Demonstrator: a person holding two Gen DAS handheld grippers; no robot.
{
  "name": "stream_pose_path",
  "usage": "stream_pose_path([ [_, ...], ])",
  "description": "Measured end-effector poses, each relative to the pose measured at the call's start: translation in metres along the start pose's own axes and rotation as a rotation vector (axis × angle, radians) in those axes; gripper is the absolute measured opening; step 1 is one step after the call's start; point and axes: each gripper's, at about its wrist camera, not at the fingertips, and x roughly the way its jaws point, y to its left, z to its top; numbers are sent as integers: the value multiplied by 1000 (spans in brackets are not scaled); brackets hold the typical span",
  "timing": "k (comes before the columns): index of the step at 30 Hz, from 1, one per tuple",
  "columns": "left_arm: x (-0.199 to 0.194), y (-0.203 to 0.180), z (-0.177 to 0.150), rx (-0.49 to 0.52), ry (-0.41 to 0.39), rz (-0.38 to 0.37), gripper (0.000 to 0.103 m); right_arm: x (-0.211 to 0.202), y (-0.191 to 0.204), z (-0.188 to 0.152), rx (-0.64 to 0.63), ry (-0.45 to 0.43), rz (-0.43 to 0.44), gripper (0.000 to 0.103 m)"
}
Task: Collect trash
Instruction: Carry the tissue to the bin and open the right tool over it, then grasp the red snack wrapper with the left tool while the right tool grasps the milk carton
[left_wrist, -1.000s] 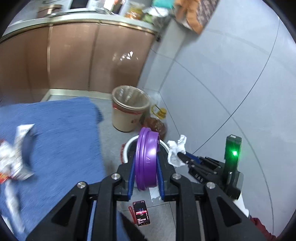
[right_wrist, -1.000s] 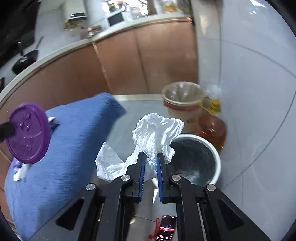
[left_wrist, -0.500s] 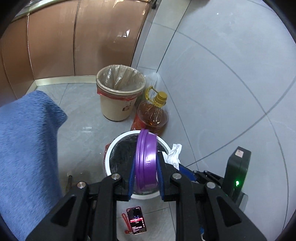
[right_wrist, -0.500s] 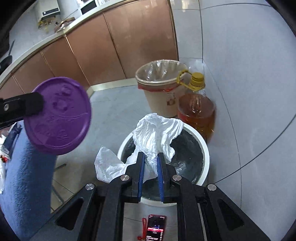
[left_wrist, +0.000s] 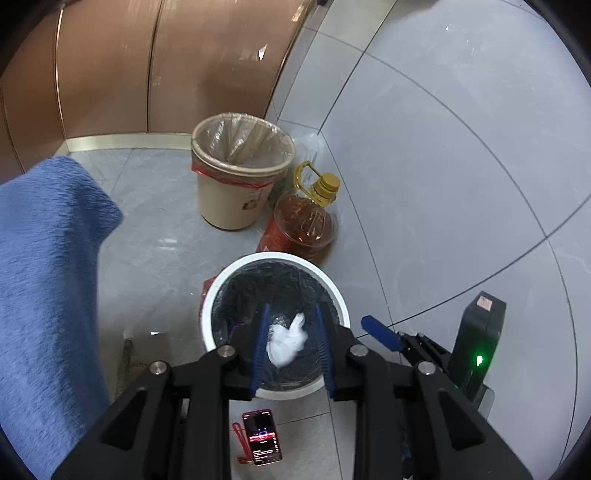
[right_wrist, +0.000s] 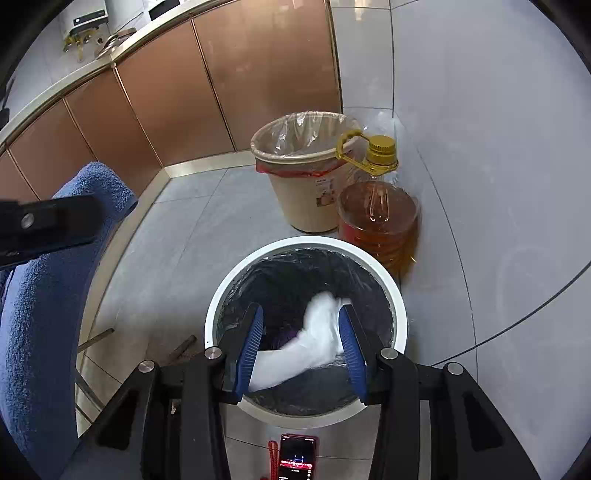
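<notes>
A white bin (left_wrist: 277, 258) with a black liner stands on the floor below both grippers. My left gripper (left_wrist: 291, 308) hangs over its mouth with the jaws opening and nothing between the pads. Through the gap I see a white tissue (left_wrist: 286, 341) inside the bin. My right gripper (right_wrist: 301, 308) is also over the bin (right_wrist: 306, 243), jaws opening. The tissue (right_wrist: 317, 339) is blurred and drops between its pads, gripped by neither. A bit of the purple lid (right_wrist: 286, 336) shows deep in the liner.
A beige bin (left_wrist: 236, 192) with a clear liner and an oil bottle (left_wrist: 306, 221) stand just behind the white bin. A phone (left_wrist: 262, 437) lies on the floor in front. A blue cloth (left_wrist: 44, 277) hangs at the left. Brown cabinets are behind, a tiled wall at the right.
Both grippers came down over the white bin and their jaws parted. The purple lid left the left jaws and lies in the bin. The tissue slipped out of the right jaws.
</notes>
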Motion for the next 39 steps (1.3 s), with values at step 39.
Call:
stream_pose_path([
  [39,-322,103,-112,-55,-382,192,37,-265,199,-15,-239,-351,226,51],
])
